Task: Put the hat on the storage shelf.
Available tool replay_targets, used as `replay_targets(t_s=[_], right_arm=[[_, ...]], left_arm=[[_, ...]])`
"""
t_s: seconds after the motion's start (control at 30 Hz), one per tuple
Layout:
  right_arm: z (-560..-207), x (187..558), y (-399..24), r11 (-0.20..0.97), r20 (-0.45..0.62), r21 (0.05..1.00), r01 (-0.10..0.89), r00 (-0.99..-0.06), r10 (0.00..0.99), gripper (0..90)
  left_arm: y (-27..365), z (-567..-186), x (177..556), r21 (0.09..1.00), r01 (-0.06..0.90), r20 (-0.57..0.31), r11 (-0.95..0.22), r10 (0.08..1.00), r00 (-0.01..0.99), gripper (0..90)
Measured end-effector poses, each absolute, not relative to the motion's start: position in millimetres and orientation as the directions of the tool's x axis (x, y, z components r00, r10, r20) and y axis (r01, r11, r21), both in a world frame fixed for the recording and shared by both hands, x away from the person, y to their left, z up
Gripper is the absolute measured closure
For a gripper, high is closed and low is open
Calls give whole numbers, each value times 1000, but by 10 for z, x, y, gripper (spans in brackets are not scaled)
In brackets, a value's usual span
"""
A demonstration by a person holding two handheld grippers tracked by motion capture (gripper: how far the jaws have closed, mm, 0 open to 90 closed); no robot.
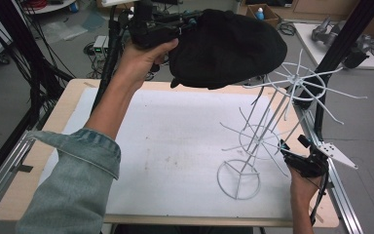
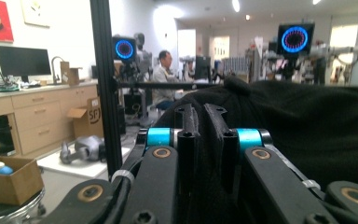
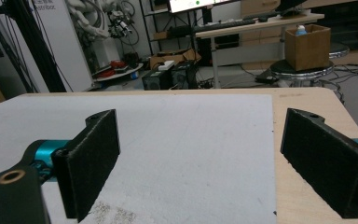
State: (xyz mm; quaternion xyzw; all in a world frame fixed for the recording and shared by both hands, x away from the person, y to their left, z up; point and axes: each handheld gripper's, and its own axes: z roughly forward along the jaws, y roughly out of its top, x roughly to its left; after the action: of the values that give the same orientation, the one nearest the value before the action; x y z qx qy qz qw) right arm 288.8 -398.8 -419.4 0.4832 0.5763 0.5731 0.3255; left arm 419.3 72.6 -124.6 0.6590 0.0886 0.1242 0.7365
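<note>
Right gripper point(image 1: 283, 148) low at the near right table point(image 1: 39, 151) edge, jaws spread wide, nothing between them, just beside the white wire rack point(image 1: 268, 131). Left gripper point(image 2: 204, 122) raised high at the far side, jaws pinched on the black cap's point(image 1: 226, 46) edge; cap hangs above the rack's top prongs. Far off, a cardboard box point(image 2: 86, 116) reads perhaps "SF".

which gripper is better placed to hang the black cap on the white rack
Left, probably: the left gripper is shut on the black cap, held above the white rack. The right gripper is open, low beside it.
</note>
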Motion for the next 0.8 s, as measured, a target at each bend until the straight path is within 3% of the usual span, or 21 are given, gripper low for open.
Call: replay_targets(t_s=[0.57, 0.8], right_arm=[[-4193, 2887, -3984, -120, 177, 974, 191, -322, 930, 110], [-4195, 2891, -3978, -120, 177, 974, 191, -322, 930, 110]], left_arm=[[684, -1322, 4125, 997, -62, 71, -36, 340, 938, 786], [689, -1481, 4109, 999, -44, 48, -20, 368, 929, 781]])
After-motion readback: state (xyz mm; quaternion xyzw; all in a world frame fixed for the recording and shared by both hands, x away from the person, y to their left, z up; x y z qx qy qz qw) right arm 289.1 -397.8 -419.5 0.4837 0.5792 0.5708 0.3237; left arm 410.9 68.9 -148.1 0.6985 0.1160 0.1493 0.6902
